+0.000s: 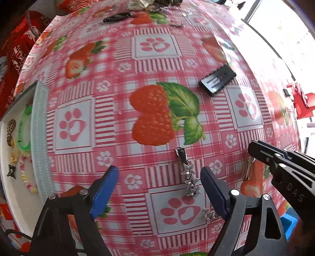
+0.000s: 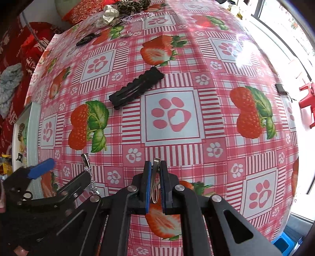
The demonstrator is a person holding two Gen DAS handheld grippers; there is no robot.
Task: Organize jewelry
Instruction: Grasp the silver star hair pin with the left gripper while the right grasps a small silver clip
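From the left wrist view, your left gripper point(image 1: 159, 187) hung above the tablecloth point(image 1: 157, 65) with its blue pads spread wide and nothing between them pressed. The silver star clip point(image 1: 188, 175) lay on the cloth just inside the right-hand pad, so you appeared to be lining the jaws up around it for a pick; the pads had not closed on it. A small sparkly piece point(image 1: 210, 213) lay nearer the camera, by the same pad. At the left edge stood the white tray point(image 1: 39, 126), already holding a green bracelet point(image 1: 24, 130), a bead string point(image 1: 25, 175) and a few small pieces, which is likely where sorted jewelry goes. A black comb clip point(image 1: 217, 79) waited further off, untouched. Your right gripper point(image 1: 254, 155) entered from the right with something metallic at its tip.

From the right wrist view, that gripper point(image 2: 155, 185) was clamped tight on a slim metal hair clip point(image 2: 154, 177), held upright between the pads and clear of the cloth, probably ready to carry to the tray. A black hair clip point(image 2: 137, 88) lay ahead on the cloth, and more accessories point(image 2: 110, 15) sat piled at the far edge.
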